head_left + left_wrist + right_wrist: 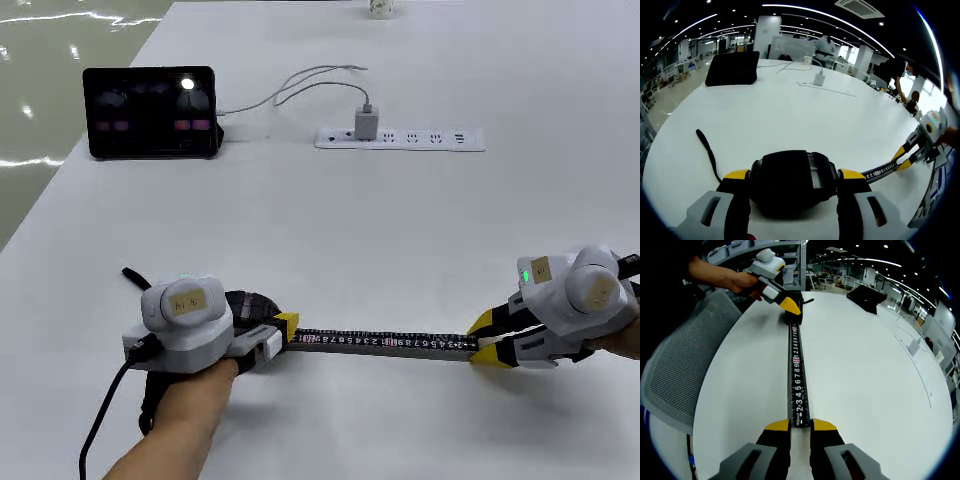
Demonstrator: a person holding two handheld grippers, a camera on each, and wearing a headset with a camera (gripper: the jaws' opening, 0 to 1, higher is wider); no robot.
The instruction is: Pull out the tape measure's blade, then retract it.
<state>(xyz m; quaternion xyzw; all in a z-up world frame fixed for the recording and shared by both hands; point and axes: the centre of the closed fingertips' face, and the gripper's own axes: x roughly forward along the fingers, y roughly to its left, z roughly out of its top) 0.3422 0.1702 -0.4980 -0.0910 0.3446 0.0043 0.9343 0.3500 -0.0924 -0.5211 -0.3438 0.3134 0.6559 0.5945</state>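
**Blade drawn out along the table's near edge**

Head view: the tape measure (pixel 252 306), a rounded black case, sits close to the near edge of the white table (pixel 400 230), towards its left end; the left gripper (pixel 281 334) has its jaws spread about the case's width and clamped on its sides, so most of the case is hidden behind the gripper and the hand; the blade (pixel 385 343) runs dark, with pale numerals, flat along the table to the right; its far end is pinched in the narrow yellow-tipped jaws of the right gripper (pixel 488 341); a dark tablet (pixel 150 112) stands near the far left edge, and a power strip (pixel 400 138) lies beyond the middle.

Left gripper view: the case bulges between the two yellow tips, its lower part cut off by the jaws; a black strap (pixel 707 152) trails from it on the table; the blade slants off to the right, its markings too small to read.

Right gripper view: the blade runs straight away from the nearly closed jaws, its numerals legible close in and blurring further along; the end hook is covered by the tips; the case is mostly hidden behind the left gripper's yellow tip; a mesh chair (pixel 680 370) stands beside the table's edge.
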